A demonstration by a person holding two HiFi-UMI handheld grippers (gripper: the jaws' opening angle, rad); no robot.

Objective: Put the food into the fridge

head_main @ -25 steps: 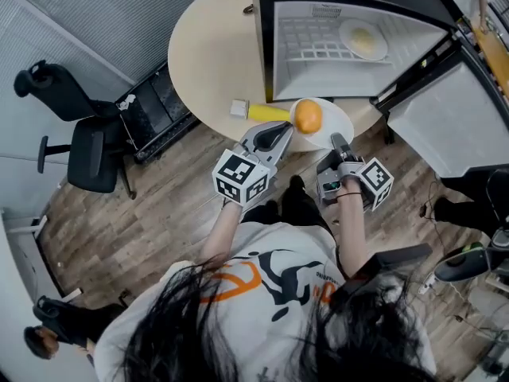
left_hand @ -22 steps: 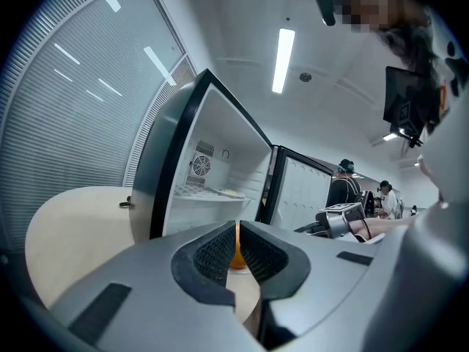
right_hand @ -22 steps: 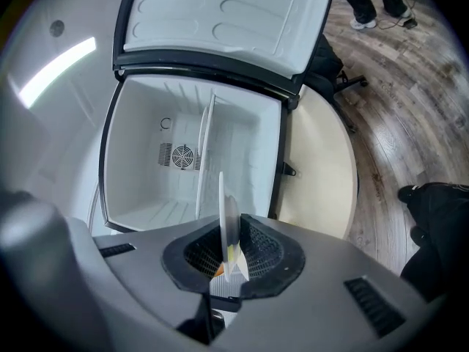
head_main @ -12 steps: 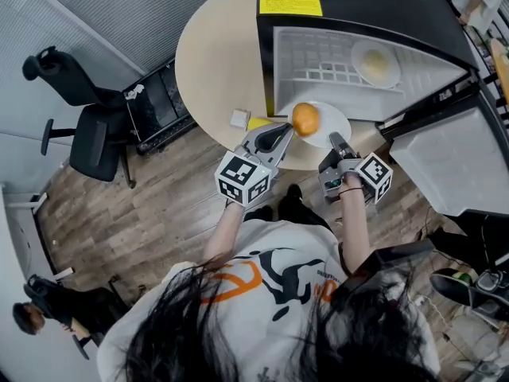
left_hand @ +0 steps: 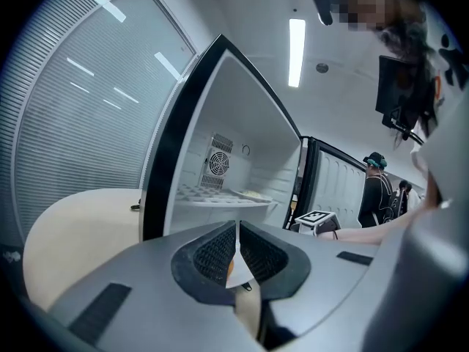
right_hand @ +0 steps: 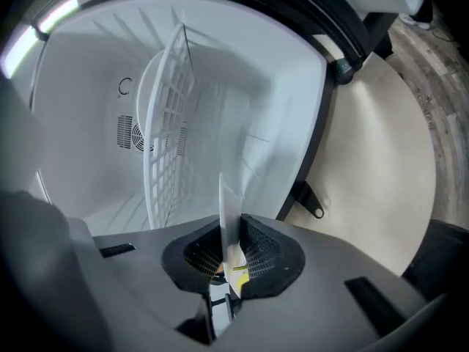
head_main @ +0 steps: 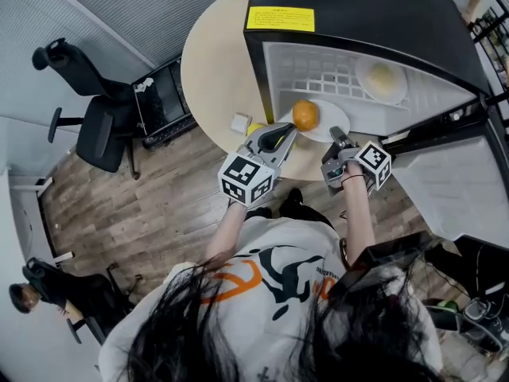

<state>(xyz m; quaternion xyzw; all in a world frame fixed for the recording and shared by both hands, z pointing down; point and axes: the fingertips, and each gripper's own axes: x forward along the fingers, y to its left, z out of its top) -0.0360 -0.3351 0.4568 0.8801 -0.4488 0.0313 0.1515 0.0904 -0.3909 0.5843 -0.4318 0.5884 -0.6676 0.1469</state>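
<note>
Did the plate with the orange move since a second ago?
Yes. The plate with the orange has gone toward the fridge: it was out over the table, clear of the fridge's front edge, and now reaches into the opening.

Orange fruit (head_main: 305, 115), white plate (head_main: 332, 123), black fridge (head_main: 358, 6) with yellow label (head_main: 280, 18), beige table (head_main: 215, 62), grey-brown wood-grain floor (head_main: 159, 213)

Blk office chair (head_main: 107, 138) nr round table (head_main: 215, 62), wood floor (head_main: 143, 213), blinds (head_main: 143, 14) behind.

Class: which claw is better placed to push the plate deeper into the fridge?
Probably right: both grip the plate, but the right claw faces the open fridge; the left claw sits by its side wall.
</note>
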